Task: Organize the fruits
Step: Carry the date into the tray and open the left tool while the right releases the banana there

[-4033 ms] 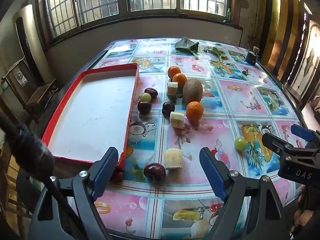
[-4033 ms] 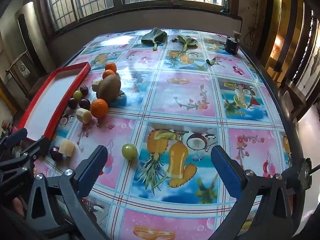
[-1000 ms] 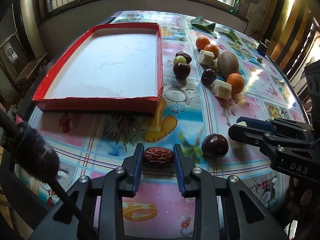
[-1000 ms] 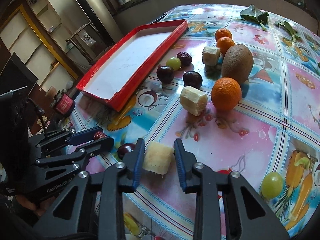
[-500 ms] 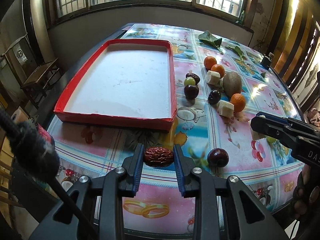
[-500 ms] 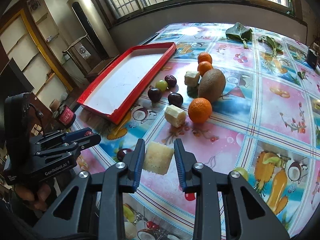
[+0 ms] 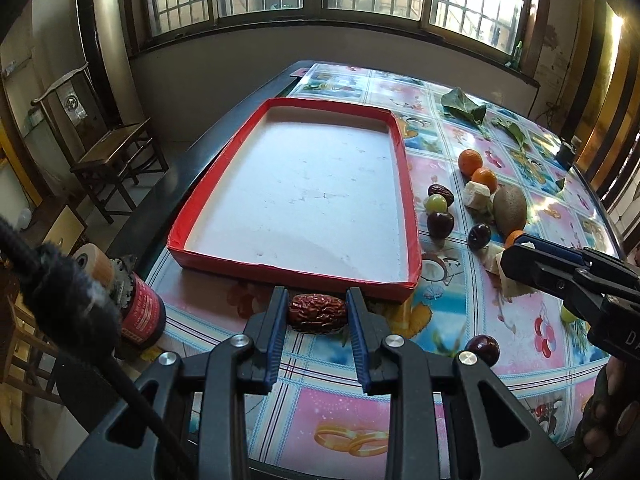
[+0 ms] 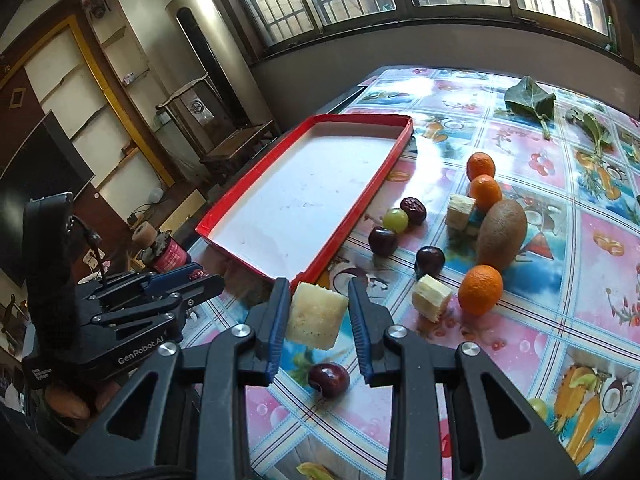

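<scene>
Barred windows lit a room where the worktop [image 7: 460, 436] wore a bright oilcloth printed with fruit. My left tool [image 7: 317, 316] was clenched on a wrinkled red date [image 7: 317, 313], held clear of the cloth just short of the near wall of the red tray [image 7: 296, 271]. My right tool [image 8: 318, 316] gripped a pale banana chunk [image 8: 316, 315] the same way, lifted above the cloth near the tray's front corner.

Outward from them, the tray's white floor was bare, so I judged that nothing had been sorted yet and these two pieces would be the first in. One dark cherry [image 8: 328, 378] lay on the cloth just below the right tool. Further off, beside the tray's long side, waited a second date [image 8: 414, 210], a green grape [image 8: 395, 219], two more cherries [image 8: 383, 241], two banana chunks [image 8: 431, 297], three small oranges [image 8: 480, 290] and a kiwi [image 8: 501, 233]. Another grape [image 8: 537, 407] sat near the right edge. Green leaves [image 8: 530, 100] lay at the far end, well apart. Nearly all the work was still ahead.
</scene>
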The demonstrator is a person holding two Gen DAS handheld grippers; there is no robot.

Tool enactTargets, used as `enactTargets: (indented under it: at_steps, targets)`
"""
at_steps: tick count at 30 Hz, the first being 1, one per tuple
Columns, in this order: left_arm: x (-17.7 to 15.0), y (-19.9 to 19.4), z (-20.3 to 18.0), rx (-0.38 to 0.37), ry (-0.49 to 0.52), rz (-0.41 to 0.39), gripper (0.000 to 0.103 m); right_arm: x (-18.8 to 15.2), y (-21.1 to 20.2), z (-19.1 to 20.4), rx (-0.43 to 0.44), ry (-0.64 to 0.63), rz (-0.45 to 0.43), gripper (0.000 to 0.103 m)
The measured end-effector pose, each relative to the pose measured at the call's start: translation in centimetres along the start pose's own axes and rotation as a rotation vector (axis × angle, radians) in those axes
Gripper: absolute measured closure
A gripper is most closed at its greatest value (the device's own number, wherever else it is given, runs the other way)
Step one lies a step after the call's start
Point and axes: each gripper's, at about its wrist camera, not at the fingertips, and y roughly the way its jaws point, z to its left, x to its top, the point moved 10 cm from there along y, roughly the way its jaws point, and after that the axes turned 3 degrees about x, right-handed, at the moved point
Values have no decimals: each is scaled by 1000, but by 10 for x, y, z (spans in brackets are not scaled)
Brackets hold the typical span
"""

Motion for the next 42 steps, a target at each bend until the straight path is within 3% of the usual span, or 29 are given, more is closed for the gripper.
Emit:
enactTargets:
  at_steps: [21,42]
  targets:
    - [32,26,32,48,-63,-13,74,26,47,20,29,-33,17,71]
    - [44,84,52,67,-123,70,74,24,117,32,32,-95,133,71]
